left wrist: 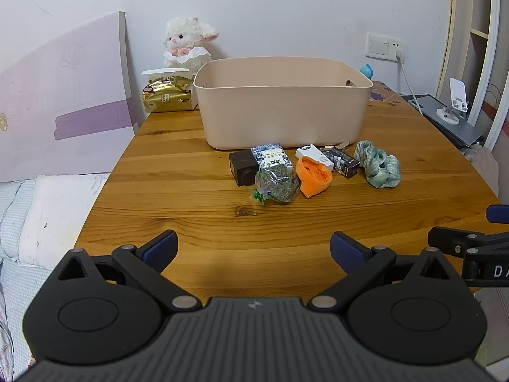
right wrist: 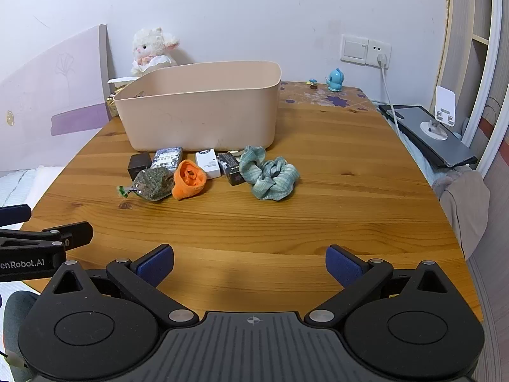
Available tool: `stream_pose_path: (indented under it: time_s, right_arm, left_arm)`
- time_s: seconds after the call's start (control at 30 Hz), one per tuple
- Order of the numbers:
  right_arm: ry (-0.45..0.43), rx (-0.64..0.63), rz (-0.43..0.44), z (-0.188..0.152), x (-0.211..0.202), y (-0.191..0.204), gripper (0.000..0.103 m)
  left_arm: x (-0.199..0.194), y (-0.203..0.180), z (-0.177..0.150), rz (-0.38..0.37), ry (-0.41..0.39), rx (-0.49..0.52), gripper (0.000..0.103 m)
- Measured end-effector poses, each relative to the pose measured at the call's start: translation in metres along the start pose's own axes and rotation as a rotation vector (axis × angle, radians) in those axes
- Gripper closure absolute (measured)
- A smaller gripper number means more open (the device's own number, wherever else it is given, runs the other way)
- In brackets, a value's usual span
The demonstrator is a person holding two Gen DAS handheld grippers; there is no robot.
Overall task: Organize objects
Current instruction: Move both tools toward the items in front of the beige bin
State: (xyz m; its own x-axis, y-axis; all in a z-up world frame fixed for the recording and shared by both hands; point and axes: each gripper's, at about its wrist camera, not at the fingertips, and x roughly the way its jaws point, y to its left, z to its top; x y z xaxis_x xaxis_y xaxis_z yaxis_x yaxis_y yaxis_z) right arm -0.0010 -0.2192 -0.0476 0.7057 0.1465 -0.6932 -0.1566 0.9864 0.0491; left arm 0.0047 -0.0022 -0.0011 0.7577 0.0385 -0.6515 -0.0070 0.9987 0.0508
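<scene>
A beige plastic bin [left wrist: 283,108] [right wrist: 203,111] stands on the wooden table. In front of it lie a black box [left wrist: 243,168] [right wrist: 138,165], a blue-white packet [left wrist: 271,155] [right wrist: 167,158], a clear bag of green tea [left wrist: 277,183] [right wrist: 153,184], an orange sock [left wrist: 313,175] [right wrist: 190,179], a white box [left wrist: 315,156] [right wrist: 208,163], a dark carton [left wrist: 343,162] [right wrist: 231,168] and a green checked scrunchie [left wrist: 380,165] [right wrist: 268,173]. My left gripper [left wrist: 254,248] and my right gripper [right wrist: 249,262] are both open and empty, near the table's front edge, well short of the objects.
A plush lamb [left wrist: 187,43] and a gold tissue pack [left wrist: 167,94] sit left behind the bin. A blue figurine [right wrist: 334,79] stands at the back. A phone stand [right wrist: 440,117] on a grey laptop is at right. A bed [left wrist: 41,210] lies left.
</scene>
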Motion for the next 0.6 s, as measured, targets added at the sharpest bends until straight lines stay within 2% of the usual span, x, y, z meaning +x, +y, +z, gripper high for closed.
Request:
stream_pose_path:
  time_s: [0.6]
  right_arm:
    - [-0.001,0.001,-0.006,0.0008,-0.0008,-0.0023,0.000]
  left_arm:
    - [-0.0001,-0.0003,0.0001,0.000,0.001,0.000,0.001]
